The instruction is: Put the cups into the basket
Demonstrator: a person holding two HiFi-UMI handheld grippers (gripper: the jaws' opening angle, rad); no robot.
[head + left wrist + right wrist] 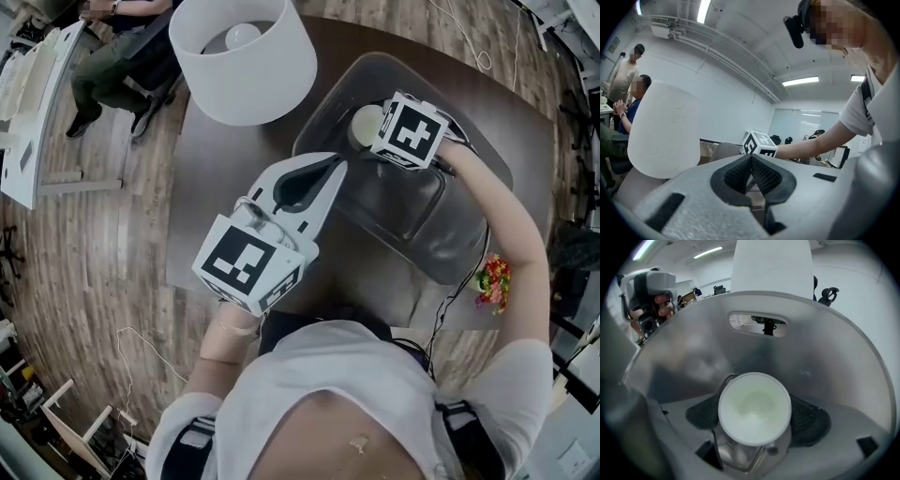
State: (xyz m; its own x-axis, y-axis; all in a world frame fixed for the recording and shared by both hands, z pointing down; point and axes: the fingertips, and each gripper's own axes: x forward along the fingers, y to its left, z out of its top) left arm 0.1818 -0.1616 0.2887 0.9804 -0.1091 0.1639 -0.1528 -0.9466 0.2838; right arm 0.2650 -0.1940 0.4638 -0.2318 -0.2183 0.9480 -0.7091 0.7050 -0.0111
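Note:
A white cup (365,124) lies on its side between the jaws of my right gripper (377,139), inside the grey translucent basket (412,211) on the dark table. In the right gripper view the cup's open mouth (754,408) faces the camera, my right gripper (754,420) is shut on it, and the basket wall (820,362) with its handle slot rises behind. My left gripper (335,169) hovers over the basket's near-left rim. Its black pads (761,176) are pressed together with nothing between them. I see no other cup.
A big white lampshade (246,58) with a bulb stands at the table's far left, beside the basket, and fills the left of the left gripper view (665,131). A seated person (112,66) is beyond the table. A colourful small object (494,281) lies near the table's right edge.

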